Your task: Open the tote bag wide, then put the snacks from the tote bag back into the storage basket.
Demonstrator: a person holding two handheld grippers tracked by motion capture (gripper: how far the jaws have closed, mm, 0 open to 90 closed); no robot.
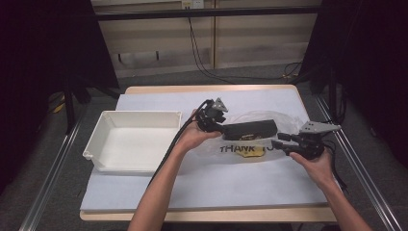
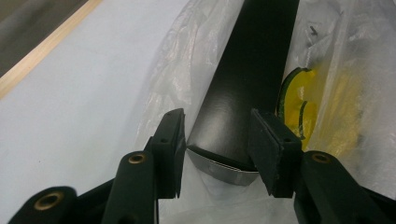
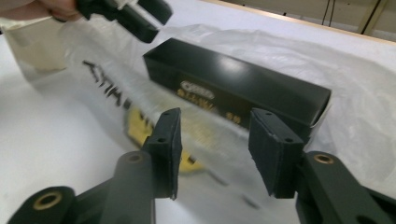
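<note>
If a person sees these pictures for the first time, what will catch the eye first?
Probably the long black box lying on a clear plastic bag printed with dark letters, at the middle of the table. The left gripper has its open jaws around the box's near end, and the right gripper waits open beside the bag. A white tray sits to the left.

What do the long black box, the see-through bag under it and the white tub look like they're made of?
The black box looks like thin card with a satin sheen: soft glare on top, a folded flap at its end. The bag seems thin clear plastic film, crinkled and shiny, with printed letters. The white tub looks like rigid moulded plastic, matte, with a rolled rim.
</note>
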